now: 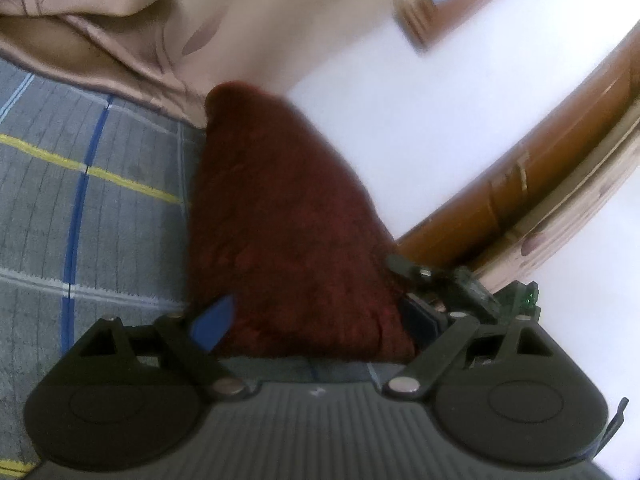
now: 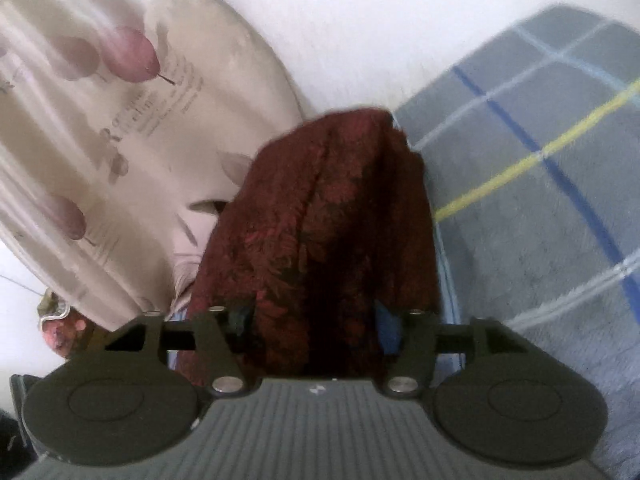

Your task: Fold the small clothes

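A dark red patterned garment [image 1: 288, 216] hangs lifted above the grey checked bedspread [image 1: 80, 200]. My left gripper [image 1: 316, 320] is shut on one part of it; the cloth bunches between the blue-padded fingers [image 1: 212, 320] and hides their tips. In the right wrist view the same red garment [image 2: 320, 232] drapes away from my right gripper [image 2: 316, 320], which is shut on it, blue pads [image 2: 386, 326] just showing at its sides. The grey checked bedspread [image 2: 540, 200] lies to the right.
A beige leaf-print curtain [image 1: 120, 20] hangs behind the bed, and it also shows in the right wrist view [image 2: 100, 120]. A wooden frame [image 1: 540, 184] runs along the white wall [image 1: 400, 100]. A small floral item [image 2: 60, 324] sits at lower left.
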The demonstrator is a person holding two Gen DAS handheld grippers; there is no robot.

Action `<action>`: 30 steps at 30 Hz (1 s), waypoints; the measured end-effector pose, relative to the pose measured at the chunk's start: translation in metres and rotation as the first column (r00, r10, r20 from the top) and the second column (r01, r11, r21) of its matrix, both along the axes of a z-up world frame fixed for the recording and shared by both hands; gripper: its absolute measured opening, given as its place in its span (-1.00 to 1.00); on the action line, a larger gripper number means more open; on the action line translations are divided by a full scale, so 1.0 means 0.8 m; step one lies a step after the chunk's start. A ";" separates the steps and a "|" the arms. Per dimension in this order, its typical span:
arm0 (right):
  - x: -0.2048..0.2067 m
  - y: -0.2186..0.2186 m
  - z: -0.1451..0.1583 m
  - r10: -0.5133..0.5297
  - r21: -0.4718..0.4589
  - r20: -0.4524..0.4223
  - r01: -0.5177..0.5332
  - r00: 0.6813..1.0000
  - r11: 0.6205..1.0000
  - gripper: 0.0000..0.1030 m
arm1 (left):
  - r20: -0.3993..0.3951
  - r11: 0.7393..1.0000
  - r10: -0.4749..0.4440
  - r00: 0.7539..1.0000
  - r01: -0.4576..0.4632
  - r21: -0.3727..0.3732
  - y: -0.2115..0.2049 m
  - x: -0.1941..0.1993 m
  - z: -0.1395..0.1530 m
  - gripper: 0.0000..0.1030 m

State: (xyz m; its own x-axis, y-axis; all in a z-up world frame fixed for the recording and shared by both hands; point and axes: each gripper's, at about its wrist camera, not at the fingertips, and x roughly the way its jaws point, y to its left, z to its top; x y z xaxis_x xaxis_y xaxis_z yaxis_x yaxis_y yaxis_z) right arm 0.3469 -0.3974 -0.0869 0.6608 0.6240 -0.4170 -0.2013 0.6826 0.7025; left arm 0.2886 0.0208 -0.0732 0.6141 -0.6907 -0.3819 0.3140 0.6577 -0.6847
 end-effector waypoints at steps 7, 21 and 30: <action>0.015 0.006 -0.029 0.085 0.092 -0.186 -0.069 0.979 0.993 1.00 | -0.009 0.999 0.034 0.999 -0.034 -0.002 0.006 0.006 -0.002 0.76; 0.078 0.058 0.068 0.204 -0.241 0.144 -0.166 0.968 0.956 -0.21 | 0.058 0.999 0.031 0.998 -0.032 0.015 -0.016 0.025 0.011 0.76; 0.091 0.001 -0.034 0.119 0.027 0.015 -0.119 0.993 0.992 0.20 | 0.021 0.999 0.012 1.000 -0.013 0.033 -0.016 0.031 -0.002 0.76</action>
